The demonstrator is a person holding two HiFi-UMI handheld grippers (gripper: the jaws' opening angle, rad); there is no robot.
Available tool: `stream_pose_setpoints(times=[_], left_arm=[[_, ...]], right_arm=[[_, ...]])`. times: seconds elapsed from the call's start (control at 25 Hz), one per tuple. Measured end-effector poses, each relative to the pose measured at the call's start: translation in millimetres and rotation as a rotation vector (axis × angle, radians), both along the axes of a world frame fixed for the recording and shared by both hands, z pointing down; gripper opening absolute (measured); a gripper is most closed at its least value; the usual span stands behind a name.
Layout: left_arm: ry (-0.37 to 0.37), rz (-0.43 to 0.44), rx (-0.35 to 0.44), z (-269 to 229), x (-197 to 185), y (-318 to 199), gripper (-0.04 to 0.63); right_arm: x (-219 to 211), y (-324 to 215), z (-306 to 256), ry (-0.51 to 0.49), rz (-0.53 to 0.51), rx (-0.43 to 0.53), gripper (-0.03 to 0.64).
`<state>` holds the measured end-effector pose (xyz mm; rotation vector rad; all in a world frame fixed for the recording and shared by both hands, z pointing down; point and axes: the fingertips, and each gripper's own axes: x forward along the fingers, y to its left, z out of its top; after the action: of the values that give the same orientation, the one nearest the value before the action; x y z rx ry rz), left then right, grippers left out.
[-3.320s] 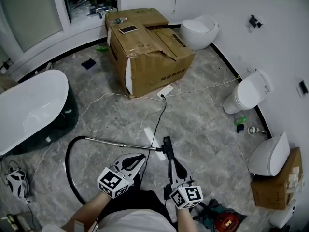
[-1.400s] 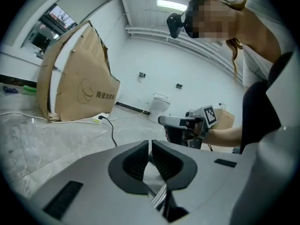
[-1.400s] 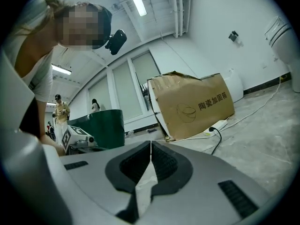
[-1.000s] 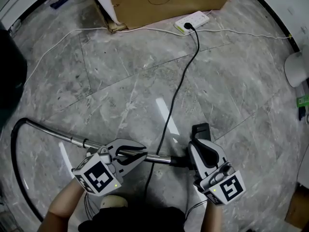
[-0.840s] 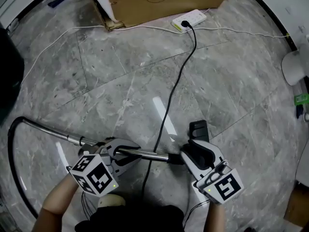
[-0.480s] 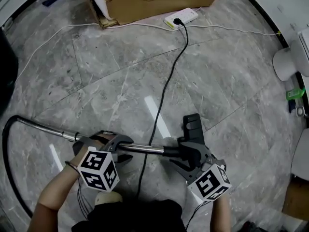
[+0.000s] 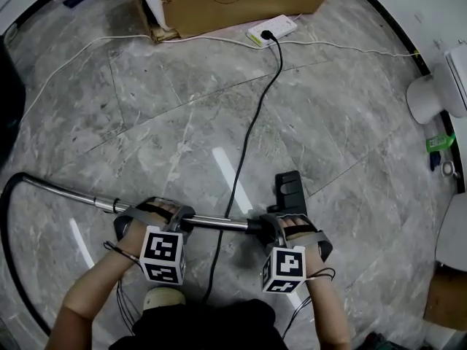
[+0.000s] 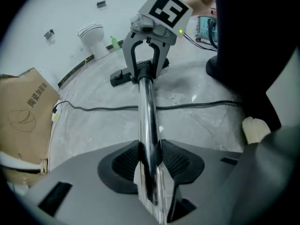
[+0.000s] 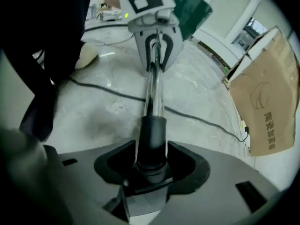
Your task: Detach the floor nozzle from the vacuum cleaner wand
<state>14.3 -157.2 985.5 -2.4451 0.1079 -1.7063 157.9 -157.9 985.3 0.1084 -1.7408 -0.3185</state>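
Left gripper [image 8: 150, 159] jaws, just closing, clamp wand [image 8: 146, 104]; right gripper [image 9: 151, 162] jaws, just opened, loosely straddle nozzle neck [image 9: 153, 135]: should clench, pull straight.

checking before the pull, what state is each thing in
left gripper, jaws just closed in, shut on wand
right gripper, jaws just opened, open around black collar
nozzle, attached to wand
power strip, black plug in
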Motion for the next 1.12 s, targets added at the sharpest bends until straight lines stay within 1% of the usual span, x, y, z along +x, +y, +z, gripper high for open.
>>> stream_pose_setpoints(times=[0.04, 0.08, 0.12, 0.28, 0.36, 0.48, 0.64, 0.76, 0.84, 0.96, 1.04, 1.12], left_arm=[[0.004, 0.0, -0.001, -1.3, 1.1, -0.1, 0.156], [0.008, -0.002, -0.004, -2.3, 1.3, 0.3, 0.155], [0.01, -0.004, -0.004, -2.8, 0.6, 0.7, 0.153], [-0.015, -0.004, 0.003, -1.3, -5.6, 1.6, 0.152], [-0.005, -0.002, -0.014, -3.2, -5.3, 1.3, 0.152], [0.021, 0.0, -0.037, -8.2, -4.4, 1.0, 0.152], [0.014, -0.005, -0.016, -8.6, -4.9, -0.6, 0.15], [0.006, -0.013, -0.005, -8.6, -7.8, -3.2, 0.15], [-0.005, -0.012, -0.009, -8.5, -8.4, -3.2, 0.149], [-0.029, -0.002, 0.012, -8.5, -8.3, -4.0, 0.149], [-0.039, 0.005, 0.018, -8.6, -5.5, -3.4, 0.15], [-0.042, 0.002, 0.012, -5.9, -5.8, -1.5, 0.15]], right_arm=[[3.0, 0.0, 5.1, 0.039, -0.018, 0.018, 0.219], [4.5, -0.5, 7.2, 0.055, -0.025, 0.037, 0.211], [5.0, -1.2, 6.9, 0.051, -0.022, 0.054, 0.205], [4.5, -3.5, -0.4, -0.017, 0.003, 0.084, 0.198], [4.2, -3.3, -4.3, -0.034, 0.001, 0.083, 0.198], [3.3, -2.4, -11.6, -0.071, 0.02, 0.054, 0.198], [17.7, -5.2, -16.1, -0.079, 0.059, 0.027, 0.197], [33.6, -4.5, -26.0, -0.087, 0.049, 0.05, 0.171], [40.6, -3.4, -29.2, -0.077, 0.045, 0.077, 0.135], [42.3, -3.3, -27.8, -0.061, 0.057, 0.088, 0.126], [39.7, -3.2, -24.1, 0.002, 0.012, 0.092, 0.128], [36.5, -1.8, -19.8, 0.068, -0.063, 0.103, 0.13]])
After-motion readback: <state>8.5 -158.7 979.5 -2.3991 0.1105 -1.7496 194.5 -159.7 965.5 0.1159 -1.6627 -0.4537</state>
